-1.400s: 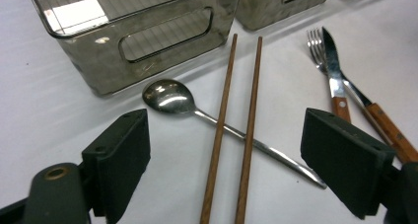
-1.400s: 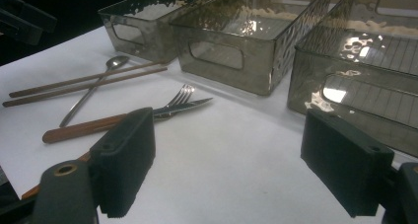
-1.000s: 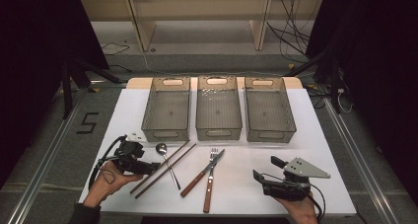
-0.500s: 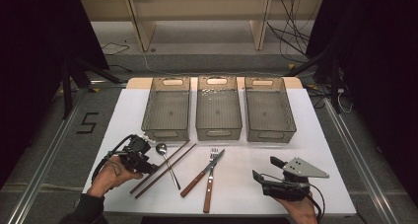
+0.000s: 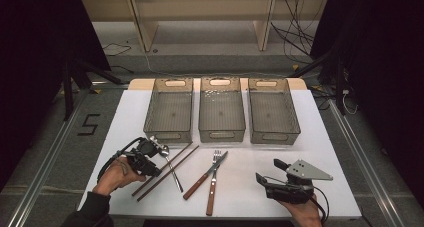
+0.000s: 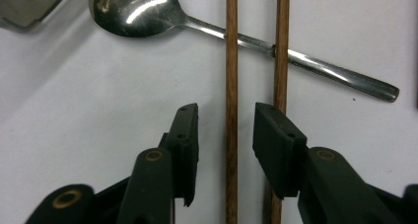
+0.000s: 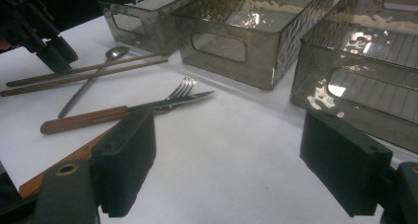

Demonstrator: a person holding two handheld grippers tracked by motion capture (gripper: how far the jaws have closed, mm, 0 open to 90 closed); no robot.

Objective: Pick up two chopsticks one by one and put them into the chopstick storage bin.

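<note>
Two wooden chopsticks (image 5: 167, 168) lie side by side on the white table (image 5: 240, 197), with a steel spoon (image 5: 171, 167) crossing them. My left gripper (image 5: 153, 166) is down over their left end. In the left gripper view its jaws (image 6: 226, 120) straddle one chopstick (image 6: 230, 76) with a small gap on each side; they have just been closing. The other chopstick (image 6: 282, 56) runs under the right jaw, and the spoon's bowl (image 6: 130, 9) lies ahead. My right gripper (image 5: 266, 170) rests open at the front right with nothing between its jaws (image 7: 231, 150).
A wood-handled knife (image 5: 204, 176) and fork (image 5: 213, 183) lie crossed at the table's front middle. Three smoky plastic bins stand in a row behind: left (image 5: 168, 133), middle (image 5: 221, 133), right (image 5: 274, 134). Bare tabletop lies between the cutlery and my right gripper.
My left gripper has moved a little right and down onto the chopsticks, and its jaws have narrowed around one of them. The right gripper has stayed where it was.
</note>
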